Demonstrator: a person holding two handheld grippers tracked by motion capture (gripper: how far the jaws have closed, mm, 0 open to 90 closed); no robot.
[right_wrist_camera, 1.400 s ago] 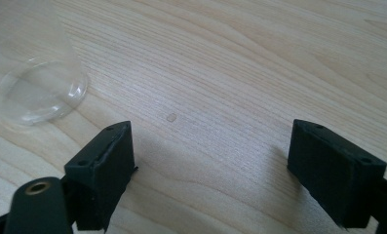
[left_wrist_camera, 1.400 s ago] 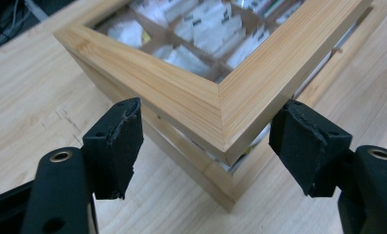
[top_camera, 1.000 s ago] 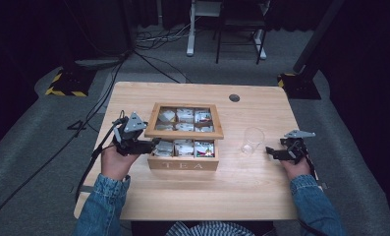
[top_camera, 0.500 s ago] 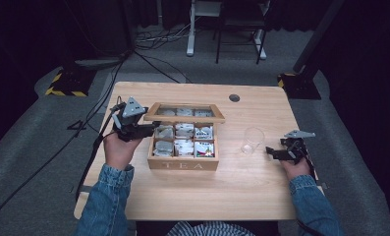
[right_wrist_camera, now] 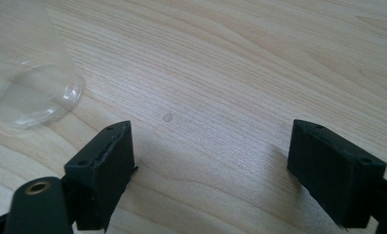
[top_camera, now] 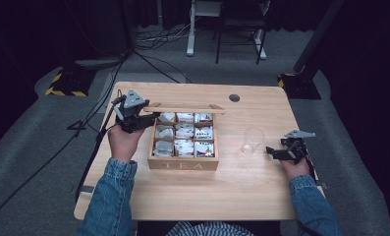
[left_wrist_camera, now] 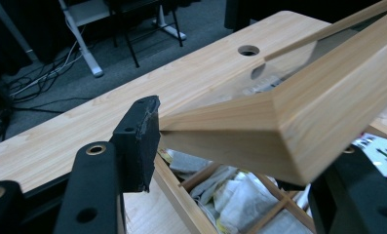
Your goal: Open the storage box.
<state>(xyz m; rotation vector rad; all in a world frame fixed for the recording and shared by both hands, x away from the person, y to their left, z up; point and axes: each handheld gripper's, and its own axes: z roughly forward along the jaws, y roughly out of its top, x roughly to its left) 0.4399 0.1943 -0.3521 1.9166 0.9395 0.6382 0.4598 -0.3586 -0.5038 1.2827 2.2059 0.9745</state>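
- The lid (top_camera: 185,108) of the tea box (top_camera: 184,163) has swung up since a second ago: then it lay flat over the compartments, half a second ago it was part raised, and now I see it edge-on, hinged back above the far wall.
- My left hand-held gripper (top_camera: 144,119) has risen and moved away from me with it. In the left gripper view (left_wrist_camera: 230,146) its jaws are closed on the lid's front corner, one pad against the wood's edge.
- I judge the opening step nearly done, since the tea bags (top_camera: 184,146) now lie exposed just right of that hand-held gripper.
- My right hand-held gripper (top_camera: 276,153) has not moved. It rests on the bench (top_camera: 241,191), jaws spread wide with nothing between them, the clear glass (top_camera: 252,140) just to its left.
- The far jaw's contact is cut off behind the lid corner, so I cannot tell how firm the grip is.
- The hinges are hidden, the tea bag labels are too small to read, and the glass rim is faint.
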